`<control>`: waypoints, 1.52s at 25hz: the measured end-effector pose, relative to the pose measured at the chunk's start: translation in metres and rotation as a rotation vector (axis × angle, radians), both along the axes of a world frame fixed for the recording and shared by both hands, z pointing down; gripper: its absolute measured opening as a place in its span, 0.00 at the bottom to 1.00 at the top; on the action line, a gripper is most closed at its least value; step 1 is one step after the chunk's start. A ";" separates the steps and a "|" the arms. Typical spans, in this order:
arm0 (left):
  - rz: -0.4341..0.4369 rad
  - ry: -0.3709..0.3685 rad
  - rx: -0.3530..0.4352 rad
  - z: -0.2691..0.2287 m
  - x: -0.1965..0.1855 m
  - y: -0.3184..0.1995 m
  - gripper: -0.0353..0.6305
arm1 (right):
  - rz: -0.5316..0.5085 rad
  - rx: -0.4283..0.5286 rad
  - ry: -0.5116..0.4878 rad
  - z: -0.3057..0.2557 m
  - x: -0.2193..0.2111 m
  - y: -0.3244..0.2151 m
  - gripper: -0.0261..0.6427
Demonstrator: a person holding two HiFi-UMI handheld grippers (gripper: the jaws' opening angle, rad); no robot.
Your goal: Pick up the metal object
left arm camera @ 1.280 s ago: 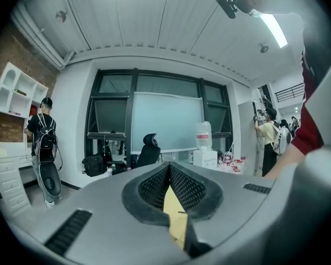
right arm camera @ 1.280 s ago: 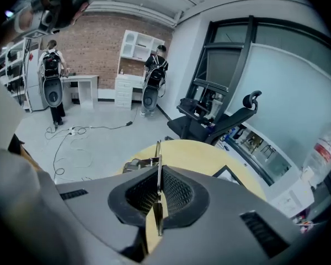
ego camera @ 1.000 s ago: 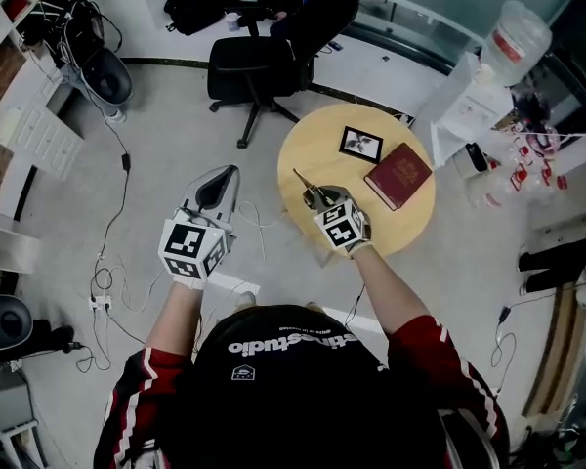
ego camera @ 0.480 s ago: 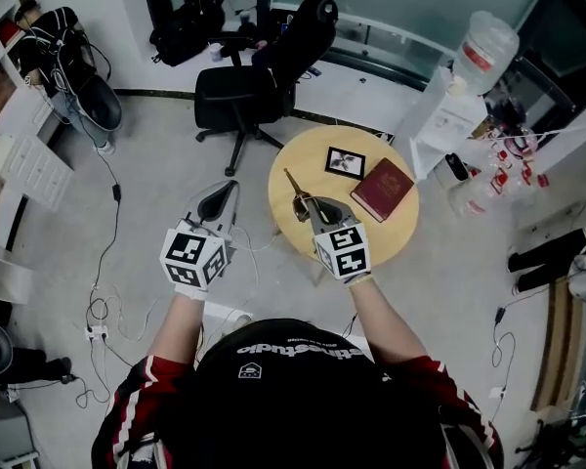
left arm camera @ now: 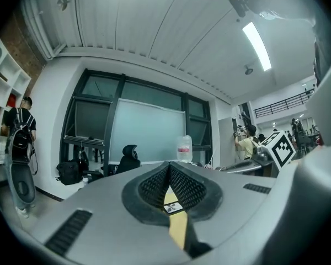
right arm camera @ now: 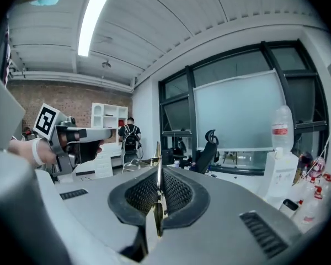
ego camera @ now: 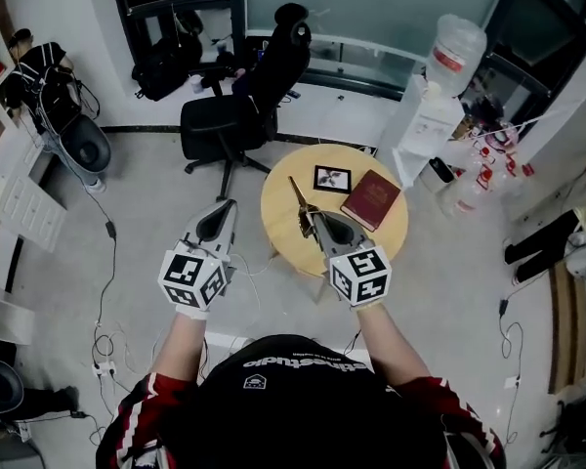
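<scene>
While above the surface (ego camera: 386,225), pinches metal object (right arm camera: 158,160) in closed right gripper (ego camera: 311,221); left gripper (ego camera: 230,206) at 9 o'clock closed, empty.

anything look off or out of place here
Nothing stands out. The book and photo frame lie flat on the table, and nothing is spilled. The right gripper is shut on the thin metal object, which sticks out past its tips.

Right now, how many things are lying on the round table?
2: a framed picture near the round table's far side, and a red book just right of it. The metal object is held up in the right gripper, which may hide something underneath.
</scene>
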State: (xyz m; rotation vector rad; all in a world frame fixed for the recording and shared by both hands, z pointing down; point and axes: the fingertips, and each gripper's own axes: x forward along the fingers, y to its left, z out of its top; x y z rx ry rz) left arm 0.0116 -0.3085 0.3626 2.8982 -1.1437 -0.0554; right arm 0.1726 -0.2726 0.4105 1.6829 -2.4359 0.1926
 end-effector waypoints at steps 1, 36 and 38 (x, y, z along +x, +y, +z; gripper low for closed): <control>0.009 0.003 0.003 -0.002 0.001 0.001 0.08 | 0.008 0.009 0.011 -0.003 0.001 0.004 0.08; 0.231 0.055 0.059 -0.016 -0.051 -0.015 0.08 | 0.411 0.200 -0.077 -0.051 -0.018 0.050 0.08; 0.233 0.057 0.053 -0.017 -0.052 -0.018 0.08 | 0.409 0.204 -0.081 -0.054 -0.020 0.048 0.08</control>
